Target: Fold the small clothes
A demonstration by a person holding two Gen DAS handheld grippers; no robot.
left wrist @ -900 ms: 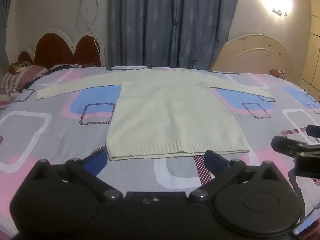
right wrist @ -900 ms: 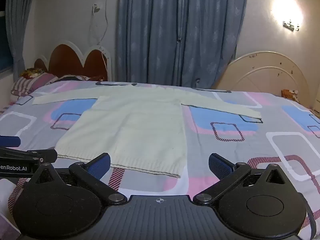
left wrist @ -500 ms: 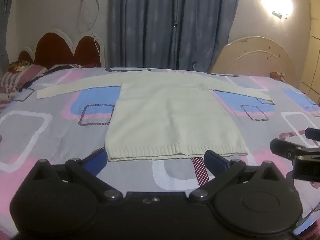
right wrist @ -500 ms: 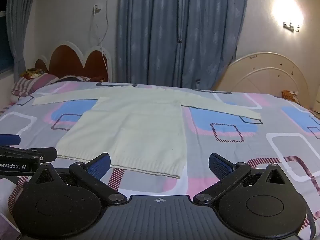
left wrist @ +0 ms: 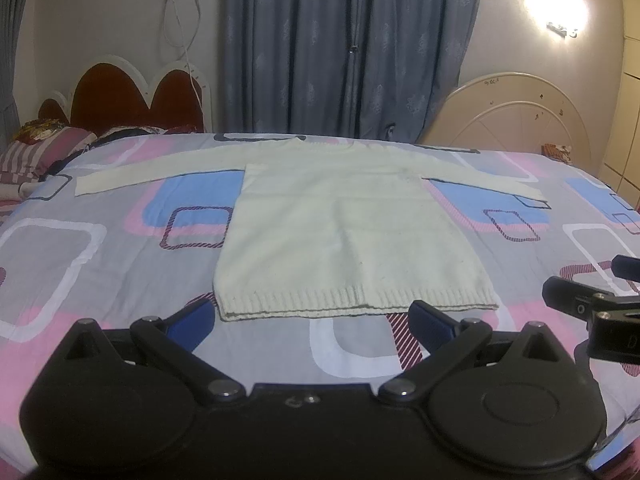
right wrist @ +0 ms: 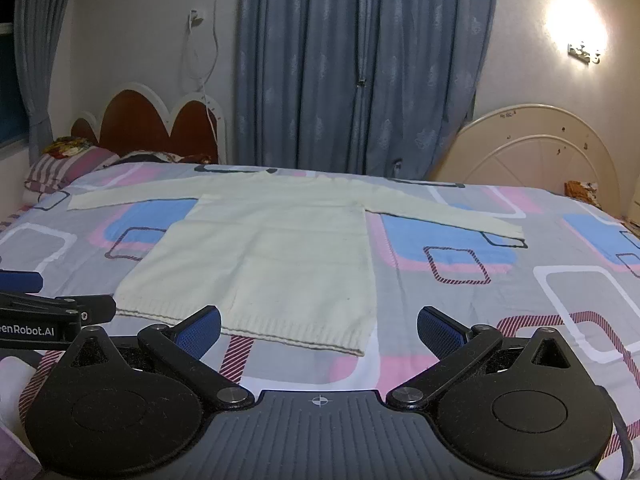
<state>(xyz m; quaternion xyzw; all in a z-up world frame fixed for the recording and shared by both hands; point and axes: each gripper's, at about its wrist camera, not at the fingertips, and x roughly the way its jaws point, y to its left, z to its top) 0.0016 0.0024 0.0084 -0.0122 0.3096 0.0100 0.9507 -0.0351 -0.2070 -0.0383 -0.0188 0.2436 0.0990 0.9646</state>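
Cream knit sweater [left wrist: 352, 232] lies flat, untouched by the wide-open, empty left gripper [left wrist: 310, 320] and right gripper [right wrist: 318, 326]; pinching only its top layer risks a lopsided fold.

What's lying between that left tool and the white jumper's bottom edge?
Nothing but bare patterned bedsheet between the left tool and the cream knitted sweater, per the left wrist view.

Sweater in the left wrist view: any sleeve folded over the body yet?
No. The sweater lies flat on the bed with both sleeves spread straight out to the sides, neither one laid over the body.
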